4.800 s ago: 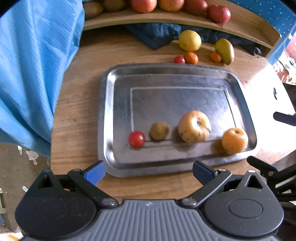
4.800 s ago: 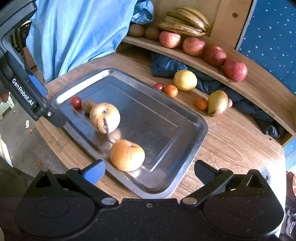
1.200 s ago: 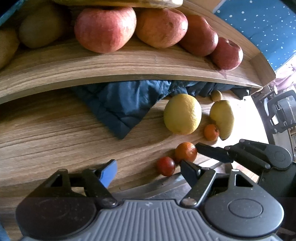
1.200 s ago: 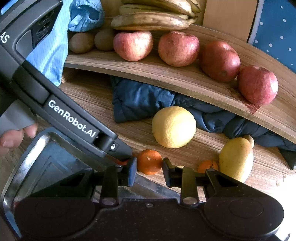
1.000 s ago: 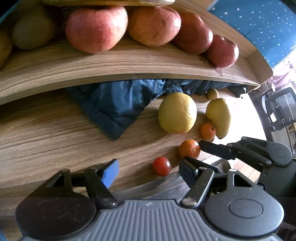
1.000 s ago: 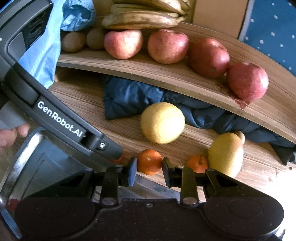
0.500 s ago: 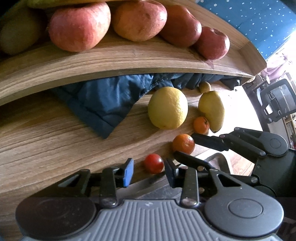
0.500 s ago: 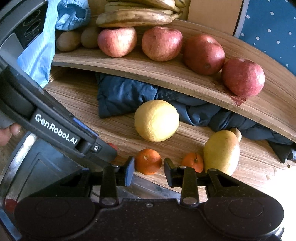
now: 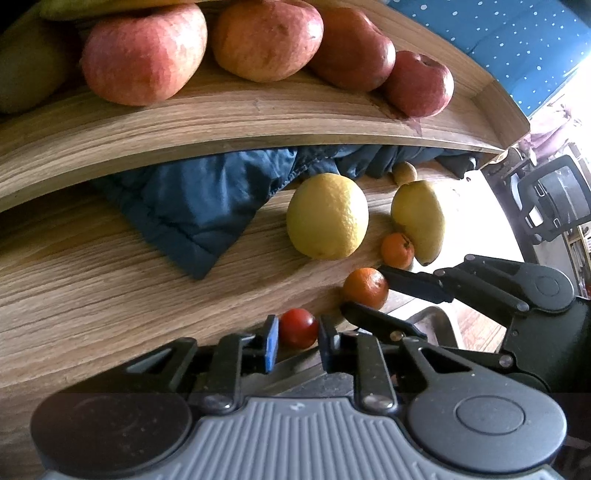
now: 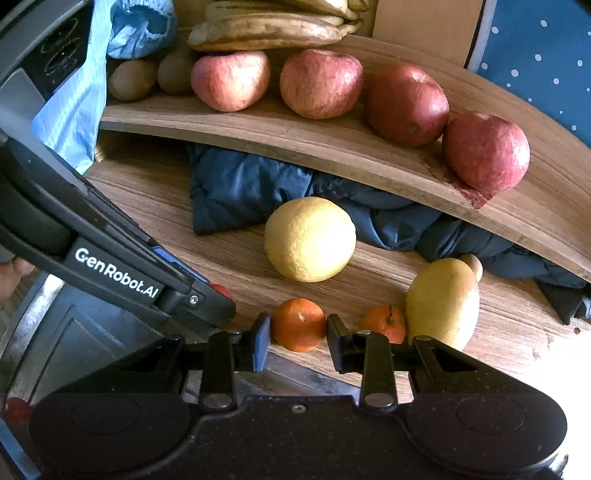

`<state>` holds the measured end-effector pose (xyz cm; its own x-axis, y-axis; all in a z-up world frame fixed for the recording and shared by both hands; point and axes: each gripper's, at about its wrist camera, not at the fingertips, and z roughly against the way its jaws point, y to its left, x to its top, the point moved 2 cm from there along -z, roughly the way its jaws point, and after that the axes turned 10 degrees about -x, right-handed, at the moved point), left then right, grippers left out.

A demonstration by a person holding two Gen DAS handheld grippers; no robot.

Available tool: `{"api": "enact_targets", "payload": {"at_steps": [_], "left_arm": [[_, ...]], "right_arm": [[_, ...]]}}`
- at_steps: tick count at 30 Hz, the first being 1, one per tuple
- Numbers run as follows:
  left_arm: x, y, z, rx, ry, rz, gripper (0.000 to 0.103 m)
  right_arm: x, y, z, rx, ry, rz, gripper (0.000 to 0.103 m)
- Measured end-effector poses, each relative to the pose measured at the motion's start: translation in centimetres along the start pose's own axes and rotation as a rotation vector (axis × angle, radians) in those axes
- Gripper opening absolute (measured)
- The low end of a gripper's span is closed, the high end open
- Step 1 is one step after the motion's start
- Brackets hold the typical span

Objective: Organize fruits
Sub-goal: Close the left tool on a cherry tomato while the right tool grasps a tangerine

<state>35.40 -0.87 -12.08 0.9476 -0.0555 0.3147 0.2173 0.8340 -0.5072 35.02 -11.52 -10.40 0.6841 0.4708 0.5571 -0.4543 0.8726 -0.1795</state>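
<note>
On the wooden tabletop, just beyond the steel tray's (image 10: 55, 332) rim, lies a small red tomato (image 9: 297, 328). My left gripper (image 9: 297, 334) is shut on it, a pad pressing on each side. To its right lies a small mandarin (image 10: 299, 325), and my right gripper (image 10: 298, 339) is shut on that, with its pads against the peel. In the left wrist view the right gripper's fingers (image 9: 413, 284) flank the mandarin (image 9: 365, 288). In the right wrist view the left gripper's body hides all but a sliver of the tomato (image 10: 221, 290).
Behind the held fruit lie a big yellow citrus (image 10: 310, 239), a second small mandarin (image 10: 384, 323) and a yellow mango-like fruit (image 10: 441, 302). A dark blue cloth (image 10: 240, 192) lies under a curved wooden shelf (image 10: 332, 147) carrying several red apples (image 10: 321, 83), kiwis and bananas (image 10: 269, 31).
The left gripper's jaws have come together from wide open onto the tomato. The right gripper has stayed at the mandarin, and neither hand has shifted noticeably.
</note>
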Motion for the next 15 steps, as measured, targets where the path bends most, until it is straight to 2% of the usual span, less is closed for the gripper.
{"api": "enact_targets", "payload": {"at_steps": [15], "left_arm": [[-1.5, -3.0, 1.2, -0.007, -0.030, -0.030, 0.024]], "right_arm": [[-1.4, -0.9, 3.4, -0.015, -0.054, -0.028, 0.034]]}}
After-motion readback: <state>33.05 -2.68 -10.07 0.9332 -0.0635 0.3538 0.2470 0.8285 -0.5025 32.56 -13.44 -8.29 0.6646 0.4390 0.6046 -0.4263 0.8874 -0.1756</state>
